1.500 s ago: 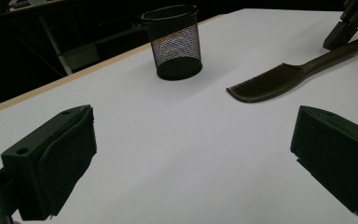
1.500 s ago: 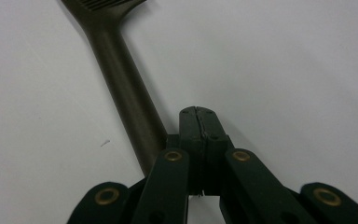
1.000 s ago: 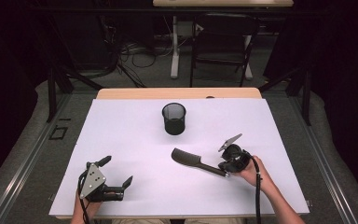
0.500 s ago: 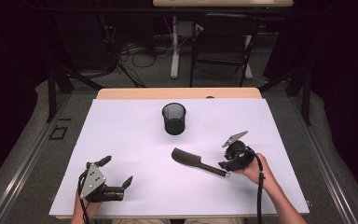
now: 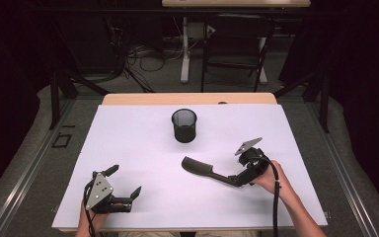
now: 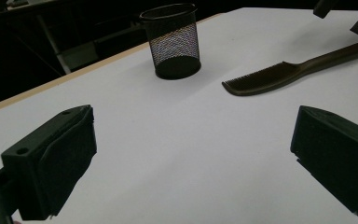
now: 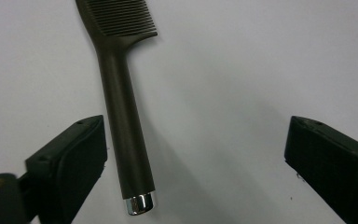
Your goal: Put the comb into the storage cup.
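Jaws of the right gripper (image 7: 196, 172) have just been opening and now stand wide apart; the dark brown plastic comb with a silver end cap (image 7: 123, 116) lies flat between them, close beside one jaw, unclamped. Comb (image 5: 205, 171) rests on the white bench surface (image 5: 143, 143), right of centre, teeth end toward the middle. Black wire-mesh cup (image 5: 184, 125) stands upright toward the far edge. Left gripper (image 5: 121, 190) sits near the near-left corner, jaws apart, nothing between them.

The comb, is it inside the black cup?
No, the comb lies flat on the white table, apart from the black mesh cup.
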Motion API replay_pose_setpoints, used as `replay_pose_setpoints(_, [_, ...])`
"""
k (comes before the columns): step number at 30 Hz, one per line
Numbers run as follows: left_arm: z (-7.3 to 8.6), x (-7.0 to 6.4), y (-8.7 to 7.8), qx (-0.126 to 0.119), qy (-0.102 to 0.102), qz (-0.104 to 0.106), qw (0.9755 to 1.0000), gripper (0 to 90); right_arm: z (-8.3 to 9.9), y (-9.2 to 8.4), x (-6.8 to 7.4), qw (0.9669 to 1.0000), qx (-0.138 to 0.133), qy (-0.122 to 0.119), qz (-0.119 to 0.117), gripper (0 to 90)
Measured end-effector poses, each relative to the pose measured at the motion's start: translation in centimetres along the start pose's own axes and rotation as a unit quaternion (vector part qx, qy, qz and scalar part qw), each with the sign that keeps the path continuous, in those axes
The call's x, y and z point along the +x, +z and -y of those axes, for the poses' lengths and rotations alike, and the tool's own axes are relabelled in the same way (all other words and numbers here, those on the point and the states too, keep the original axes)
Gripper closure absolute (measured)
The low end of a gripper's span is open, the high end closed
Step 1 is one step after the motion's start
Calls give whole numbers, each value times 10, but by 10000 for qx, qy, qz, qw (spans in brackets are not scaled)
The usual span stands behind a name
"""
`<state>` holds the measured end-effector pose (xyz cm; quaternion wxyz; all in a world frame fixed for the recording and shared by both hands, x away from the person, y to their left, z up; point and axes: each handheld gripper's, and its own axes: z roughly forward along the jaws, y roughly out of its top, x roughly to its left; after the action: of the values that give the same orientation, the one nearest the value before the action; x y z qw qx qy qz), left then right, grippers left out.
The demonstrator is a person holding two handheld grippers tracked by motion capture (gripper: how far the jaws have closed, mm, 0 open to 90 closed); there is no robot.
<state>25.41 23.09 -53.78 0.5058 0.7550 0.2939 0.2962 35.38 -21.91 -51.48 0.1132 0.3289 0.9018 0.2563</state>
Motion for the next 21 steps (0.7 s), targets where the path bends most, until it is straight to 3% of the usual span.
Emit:
replay_pose_setpoints(10, [0,0,0,10,4,-12,10000,3,-10,-5,5,9995,-150,-285,-78,0])
replay_pose_setpoints(21, [0,0,0,8,12,-18,10000,3,-23,-4,17,9983,-114,-562,-117,0])
